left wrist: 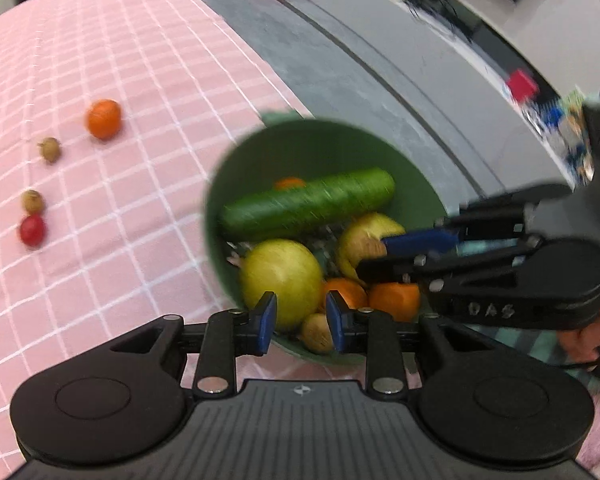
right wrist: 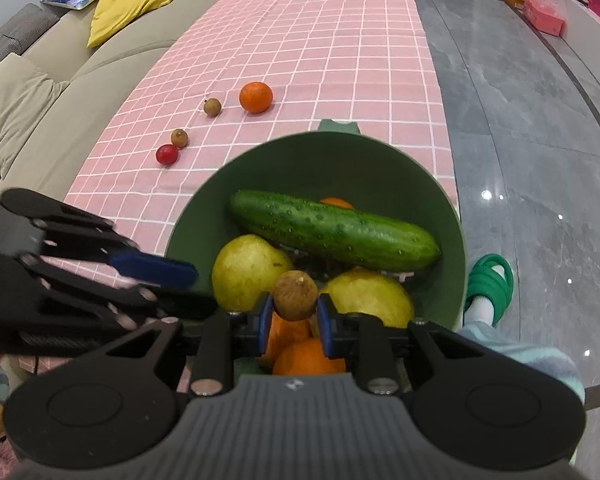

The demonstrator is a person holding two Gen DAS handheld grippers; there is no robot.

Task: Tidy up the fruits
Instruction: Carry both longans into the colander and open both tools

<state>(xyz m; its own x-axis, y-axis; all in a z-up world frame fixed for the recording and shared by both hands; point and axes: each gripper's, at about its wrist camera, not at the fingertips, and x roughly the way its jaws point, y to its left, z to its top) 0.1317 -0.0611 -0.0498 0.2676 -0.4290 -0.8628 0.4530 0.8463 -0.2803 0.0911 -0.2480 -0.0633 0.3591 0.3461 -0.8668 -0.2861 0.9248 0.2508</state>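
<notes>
A green bowl [right wrist: 380, 152] on the pink checked cloth [right wrist: 320, 40] holds a cucumber [right wrist: 332, 232], two yellow-green fruits [right wrist: 246, 272], a few oranges [right wrist: 308, 358] and a brown longan [left wrist: 318, 334]. My right gripper [right wrist: 294, 312] hangs over the bowl, shut on another brown longan [right wrist: 295, 295]. My left gripper [left wrist: 300, 322] is over the bowl's near rim, open, with nothing pressed between its blue pads; the bowl's longan lies just beside its right pad. Out on the cloth lie an orange [right wrist: 255, 97], two longans [right wrist: 212, 107] and a small red fruit [right wrist: 167, 154].
A beige sofa [right wrist: 60, 80] with a yellow cushion [right wrist: 132, 4] runs along the cloth's left side. Grey floor [right wrist: 520, 140] lies to the right. A foot in a green slipper [right wrist: 490, 284] stands next to the bowl. A pink box [right wrist: 544, 16] sits far right.
</notes>
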